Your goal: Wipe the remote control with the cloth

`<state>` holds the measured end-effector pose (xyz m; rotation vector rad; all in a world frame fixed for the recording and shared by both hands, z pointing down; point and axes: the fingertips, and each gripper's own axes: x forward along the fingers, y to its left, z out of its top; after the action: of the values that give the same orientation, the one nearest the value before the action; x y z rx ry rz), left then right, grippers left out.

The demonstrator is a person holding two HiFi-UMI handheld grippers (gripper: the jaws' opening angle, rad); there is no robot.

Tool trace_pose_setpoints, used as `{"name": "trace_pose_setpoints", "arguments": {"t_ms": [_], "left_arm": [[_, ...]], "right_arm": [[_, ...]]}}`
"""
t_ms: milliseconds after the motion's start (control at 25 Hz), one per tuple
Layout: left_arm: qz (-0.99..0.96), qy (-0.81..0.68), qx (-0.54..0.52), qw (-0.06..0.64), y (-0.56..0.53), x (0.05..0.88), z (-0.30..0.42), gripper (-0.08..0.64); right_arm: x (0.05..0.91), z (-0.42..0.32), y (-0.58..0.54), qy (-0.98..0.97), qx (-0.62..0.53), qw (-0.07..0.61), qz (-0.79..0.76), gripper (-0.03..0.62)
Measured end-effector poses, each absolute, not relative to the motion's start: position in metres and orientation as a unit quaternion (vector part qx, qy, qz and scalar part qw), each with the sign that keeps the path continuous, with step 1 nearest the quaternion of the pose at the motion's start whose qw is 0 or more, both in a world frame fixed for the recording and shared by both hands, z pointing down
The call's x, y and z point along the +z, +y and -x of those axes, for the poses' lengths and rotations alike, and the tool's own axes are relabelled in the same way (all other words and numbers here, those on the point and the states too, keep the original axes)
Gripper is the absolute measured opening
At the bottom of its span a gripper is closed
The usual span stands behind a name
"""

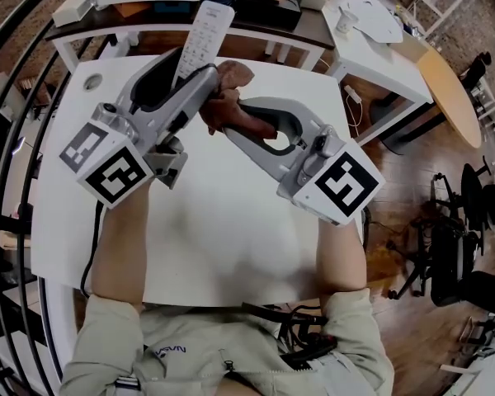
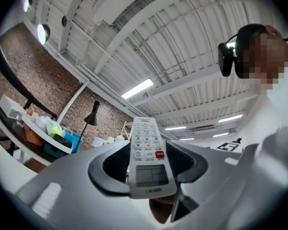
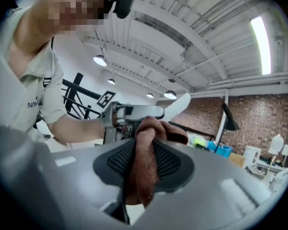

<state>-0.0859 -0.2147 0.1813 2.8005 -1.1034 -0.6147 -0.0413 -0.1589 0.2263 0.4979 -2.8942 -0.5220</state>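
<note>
My left gripper (image 1: 186, 77) is shut on a white remote control (image 1: 203, 34), which sticks up and away from me over the table's far edge. In the left gripper view the remote control (image 2: 148, 157) lies between the jaws with its buttons and small screen facing the camera. My right gripper (image 1: 231, 114) is shut on a bunched brown cloth (image 1: 228, 97), pressed against the left gripper just below the remote. In the right gripper view the cloth (image 3: 145, 162) fills the gap between the pads, with the remote control (image 3: 178, 106) and the left gripper right behind it.
Both grippers hover above a white table (image 1: 214, 246). Behind it stands a dark desk (image 1: 148, 19) crowded with boxes and a tray. Another white table (image 1: 379, 40) and a round wooden top (image 1: 450, 93) lie at the right, with black chairs (image 1: 470, 246) on the wooden floor.
</note>
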Motion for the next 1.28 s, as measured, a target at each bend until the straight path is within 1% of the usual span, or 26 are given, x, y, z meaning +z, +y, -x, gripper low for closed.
{"name": "trace_pose_setpoints", "arguments": {"t_ms": [120, 280, 440, 640, 840, 1040, 1280], "left_arm": [[-0.902, -0.399, -0.166, -0.005, -0.219, 0.184, 0.087, 0.243], [-0.884, -0.449, -0.112, -0.061, -0.225, 0.195, 0.087, 0.243], [-0.874, -0.474, -0.062, -0.085, -0.236, 0.212, 0.084, 0.242], [-0.863, -0.498, -0.005, -0.081, -0.252, 0.237, 0.086, 0.242], [-0.849, -0.520, 0.053, -0.072, -0.268, 0.267, 0.094, 0.243], [-0.837, -0.536, 0.101, -0.047, -0.286, 0.301, 0.105, 0.242], [-0.828, -0.545, 0.130, -0.004, -0.301, 0.332, 0.115, 0.242]], "right_arm": [[0.216, 0.023, -0.179, -0.961, -0.165, 0.058, -0.216, 0.101], [0.214, 0.002, -0.204, -0.945, -0.158, 0.048, -0.283, 0.101], [0.220, -0.015, -0.225, -0.931, -0.140, 0.047, -0.334, 0.101], [0.234, -0.032, -0.248, -0.912, -0.127, 0.062, -0.384, 0.101], [0.263, -0.046, -0.273, -0.893, -0.102, 0.100, -0.426, 0.101], [0.301, -0.055, -0.294, -0.879, -0.068, 0.147, -0.449, 0.101], [0.338, -0.060, -0.307, -0.866, -0.035, 0.196, -0.458, 0.103]]}}
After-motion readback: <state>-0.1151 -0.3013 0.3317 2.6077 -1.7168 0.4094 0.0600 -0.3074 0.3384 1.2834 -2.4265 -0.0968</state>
